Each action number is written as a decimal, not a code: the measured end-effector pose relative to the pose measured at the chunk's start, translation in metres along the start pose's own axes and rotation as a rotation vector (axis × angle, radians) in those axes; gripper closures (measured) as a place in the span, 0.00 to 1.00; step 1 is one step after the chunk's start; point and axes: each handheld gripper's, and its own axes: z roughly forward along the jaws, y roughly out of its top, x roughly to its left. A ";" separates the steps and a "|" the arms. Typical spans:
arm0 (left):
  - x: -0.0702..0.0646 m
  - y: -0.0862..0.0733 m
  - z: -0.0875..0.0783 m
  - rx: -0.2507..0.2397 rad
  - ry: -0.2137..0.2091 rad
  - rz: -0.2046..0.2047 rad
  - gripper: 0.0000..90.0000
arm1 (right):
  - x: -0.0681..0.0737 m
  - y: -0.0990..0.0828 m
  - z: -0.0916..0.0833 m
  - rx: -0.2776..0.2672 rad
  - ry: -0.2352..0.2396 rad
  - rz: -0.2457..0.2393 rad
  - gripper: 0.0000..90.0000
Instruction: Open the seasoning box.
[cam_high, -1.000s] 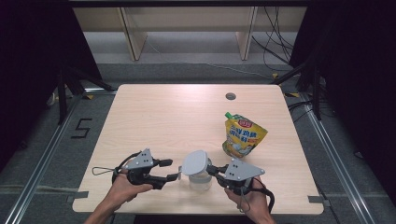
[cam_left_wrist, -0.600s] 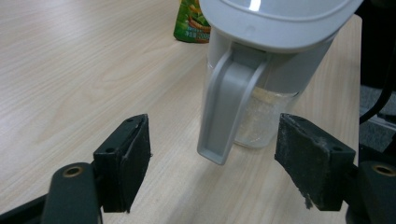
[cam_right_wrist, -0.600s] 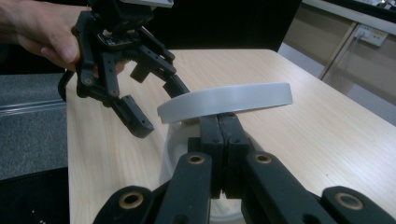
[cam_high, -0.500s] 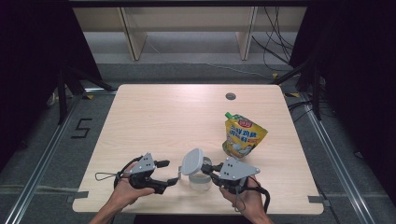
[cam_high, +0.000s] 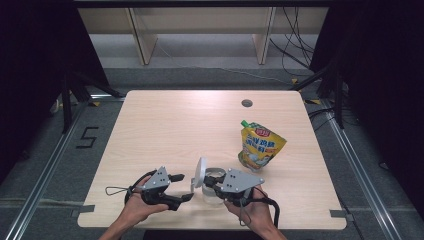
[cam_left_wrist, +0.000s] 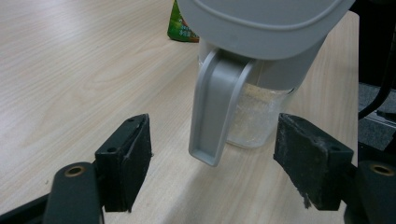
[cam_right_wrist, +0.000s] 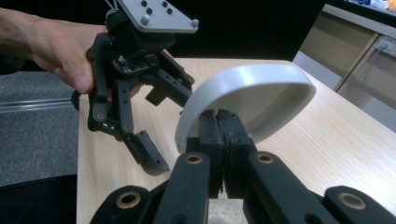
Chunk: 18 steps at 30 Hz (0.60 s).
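A clear jar (cam_high: 212, 194) with pale grains inside stands near the table's front edge. Its grey lid (cam_high: 201, 172) is tipped up on edge, and a grey latch (cam_left_wrist: 212, 112) hangs from it. My right gripper (cam_high: 206, 181) is shut on the lid's rim (cam_right_wrist: 247, 98), its two jaws pressed together (cam_right_wrist: 223, 126). My left gripper (cam_high: 184, 186) sits just left of the jar and is open. Its jaws have just been opening; the latch hangs between the pads (cam_left_wrist: 128, 161) untouched. The right gripper view also shows the left gripper (cam_right_wrist: 159, 130) with its jaws spread.
A yellow pouch (cam_high: 260, 146) with a green cap stands to the right behind the jar. A small round hole (cam_high: 246, 103) lies near the table's (cam_high: 175, 125) far edge. Both hands rest at the front edge.
The lid has swung up from nearly flat to standing on edge in the right gripper. The left gripper's jaws have spread apart and it has drawn slightly away from the jar.
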 end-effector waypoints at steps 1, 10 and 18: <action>-0.002 0.000 0.001 -0.015 -0.004 -0.024 0.30 | 0.001 0.000 0.001 0.000 -0.001 -0.001 0.99; 0.000 -0.001 -0.001 -0.018 -0.002 -0.014 0.30 | -0.005 -0.004 -0.004 0.003 -0.017 0.010 0.95; 0.000 -0.001 -0.003 -0.036 0.022 -0.066 0.27 | -0.025 -0.027 -0.034 -0.028 -0.091 0.083 0.76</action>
